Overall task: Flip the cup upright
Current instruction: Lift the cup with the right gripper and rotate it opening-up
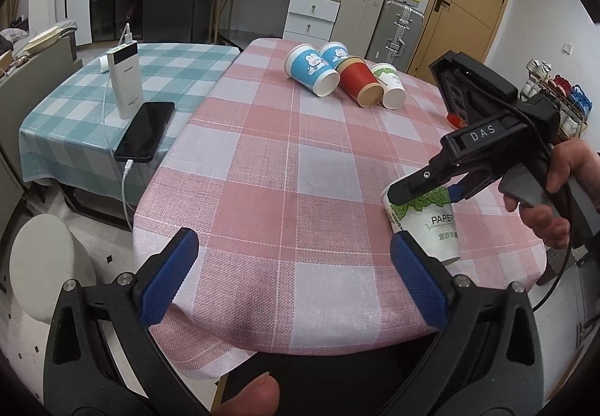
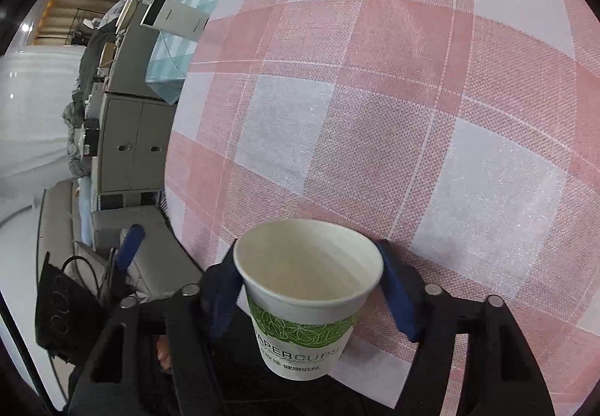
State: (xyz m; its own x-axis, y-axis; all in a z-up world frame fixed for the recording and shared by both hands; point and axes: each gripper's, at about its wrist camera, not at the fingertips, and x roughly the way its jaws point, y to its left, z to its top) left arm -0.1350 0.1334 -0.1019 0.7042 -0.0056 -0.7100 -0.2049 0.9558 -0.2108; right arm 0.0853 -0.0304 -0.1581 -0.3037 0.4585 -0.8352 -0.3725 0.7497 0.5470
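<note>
A white paper cup with a green leaf band [image 2: 303, 307] is held between the blue pads of my right gripper [image 2: 311, 285], mouth up, just above the pink checked tablecloth [image 2: 375, 108]. In the left wrist view the same cup [image 1: 427, 225] stands upright near the table's right front edge with the right gripper [image 1: 423, 191] clamped at its rim. My left gripper [image 1: 296, 277] is open and empty, hovering over the table's front edge, left of the cup.
Several cups lie on their sides at the far end: two blue bunny cups [image 1: 311, 69], a red one [image 1: 360, 84] and a green-white one [image 1: 390, 86]. A power bank [image 1: 125, 78] and phone [image 1: 146, 131] sit on the teal-clothed table at left.
</note>
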